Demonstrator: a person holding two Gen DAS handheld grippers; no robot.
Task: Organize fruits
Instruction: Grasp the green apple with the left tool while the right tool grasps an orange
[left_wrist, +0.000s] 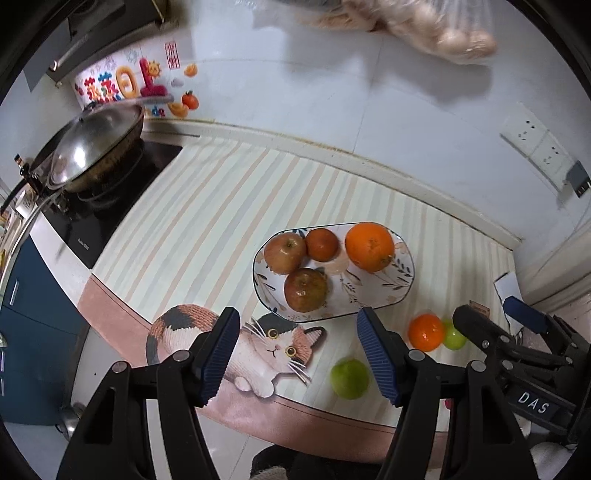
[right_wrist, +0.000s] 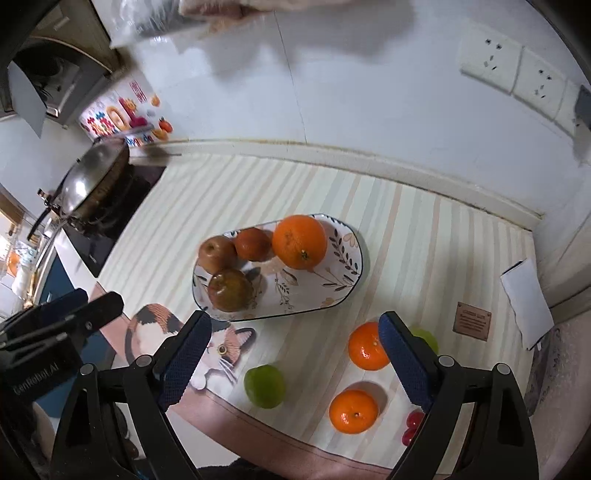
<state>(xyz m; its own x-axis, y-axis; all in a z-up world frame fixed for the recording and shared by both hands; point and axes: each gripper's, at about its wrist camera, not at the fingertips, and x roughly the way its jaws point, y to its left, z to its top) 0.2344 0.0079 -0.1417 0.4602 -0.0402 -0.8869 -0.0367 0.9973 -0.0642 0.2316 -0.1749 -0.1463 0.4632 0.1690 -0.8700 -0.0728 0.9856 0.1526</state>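
Fruit sits on the plate mid-table: two apples, a small dark orange and a big orange. At 5 o'clock from it lie two tangerines and a green fruit. The left gripper and right gripper hover spread wide, holding nothing.

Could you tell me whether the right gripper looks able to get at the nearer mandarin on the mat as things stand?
Probably yes. The right gripper is open and empty, and the mandarin lies alone on the mat just ahead of its fingers, clear of the green fruit and plate.
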